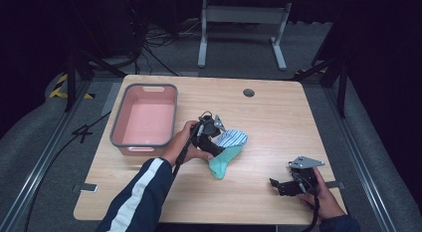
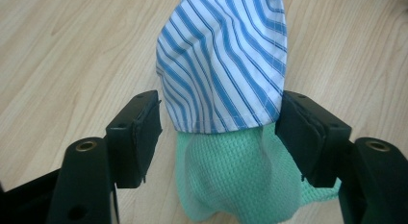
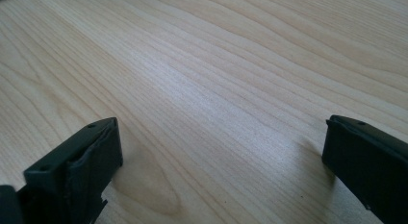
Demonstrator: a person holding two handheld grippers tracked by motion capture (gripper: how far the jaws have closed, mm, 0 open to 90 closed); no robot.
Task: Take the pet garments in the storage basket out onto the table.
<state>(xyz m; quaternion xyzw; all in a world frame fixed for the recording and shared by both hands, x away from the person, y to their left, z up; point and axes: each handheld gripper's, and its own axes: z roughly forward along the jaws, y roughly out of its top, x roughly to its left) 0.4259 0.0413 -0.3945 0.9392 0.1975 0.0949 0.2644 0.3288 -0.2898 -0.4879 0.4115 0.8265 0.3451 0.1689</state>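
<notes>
Cloths, one green (image 2: pixel 240 185) and one blue-striped white (image 2: pixel 223 65), are seen lying bunched together near the middle of the wooden worktop (image 1: pixel 268 112), the striped piece overlapping the green one's far end. In the high view the pair's long axis is set diagonally, the green end (image 1: pixel 221 165) pointing toward the near edge and the striped end (image 1: pixel 234 138) pointing away to the right. Nearest the camera, the right gripper (image 1: pixel 278 186) is held low over the near right part of the worktop by the person's right hand (image 1: pixel 323 197), well apart from the cloths; its fingers (image 3: pixel 77 171) are spread wide with only bare wood between them. Farther in, the left gripper (image 2: pixel 219 137) is positioned at the cloths by the left hand (image 1: pixel 186 142), its fingers (image 2: pixel 137 137) parted to either side of the overlap and not closed on it. Beyond, at the far left, a pink bin (image 1: pixel 145 120) with a grey rim is seen standing on the worktop.
</notes>
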